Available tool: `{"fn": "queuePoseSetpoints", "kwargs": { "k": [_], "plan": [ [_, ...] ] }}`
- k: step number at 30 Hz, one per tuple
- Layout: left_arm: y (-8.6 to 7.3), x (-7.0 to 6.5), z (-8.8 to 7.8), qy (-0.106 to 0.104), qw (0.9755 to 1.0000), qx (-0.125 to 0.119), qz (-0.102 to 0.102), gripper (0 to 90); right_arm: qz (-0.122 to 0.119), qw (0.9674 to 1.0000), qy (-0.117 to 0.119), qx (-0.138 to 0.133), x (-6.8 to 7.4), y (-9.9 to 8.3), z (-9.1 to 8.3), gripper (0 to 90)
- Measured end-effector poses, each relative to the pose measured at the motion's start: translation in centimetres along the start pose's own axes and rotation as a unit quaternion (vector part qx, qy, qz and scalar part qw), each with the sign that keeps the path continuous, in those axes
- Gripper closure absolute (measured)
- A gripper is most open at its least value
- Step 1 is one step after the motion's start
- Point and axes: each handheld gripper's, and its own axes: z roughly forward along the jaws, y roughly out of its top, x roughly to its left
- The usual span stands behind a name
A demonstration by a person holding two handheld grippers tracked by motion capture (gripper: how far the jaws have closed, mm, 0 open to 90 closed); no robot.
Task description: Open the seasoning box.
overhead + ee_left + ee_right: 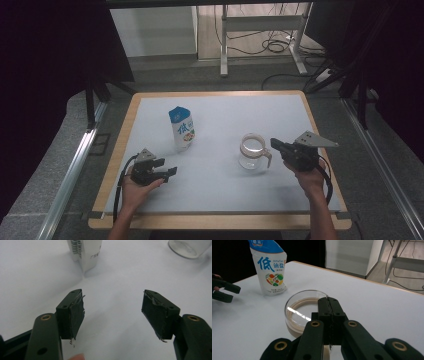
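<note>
On the white table [220,185]: 1 salt pouch [182,129], 1 glass jug [253,151], left tongs [167,168] wide, right tongs [274,144] closed at the jug's handle.

I count one pouch [182,129], one glass jug [253,151] and two grippers [169,169] [276,144] on one table [220,195].
</note>
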Motion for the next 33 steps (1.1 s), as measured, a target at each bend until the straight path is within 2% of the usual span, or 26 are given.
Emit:
{"fn": "queuePoseSetpoints", "kwargs": {
  "k": [8,14,19,33],
  "plan": [
    [-0.1,-0.2,0.0,0.006,1.0000,0.000,-0.002,35.2,-0.012,0.9997,-0.004,0.020,0.8,-0.4,0.9,89.9],
    [-0.2,-0.2,-0.1,0.013,0.9999,-0.001,-0.006,38.2,-0.017,0.9994,-0.008,0.030,0.9,-0.7,1.1,89.9],
    [-0.1,-0.4,0.0,0.005,1.0000,-0.001,-0.004,40.3,-0.015,0.9992,-0.006,0.037,0.7,-1.1,1.1,89.9],
    [-0.2,-0.5,0.0,0.005,1.0000,-0.007,-0.004,35.8,-0.009,0.9992,-0.004,0.039,0.6,-1.6,1.1,90.0]
  ]
}}
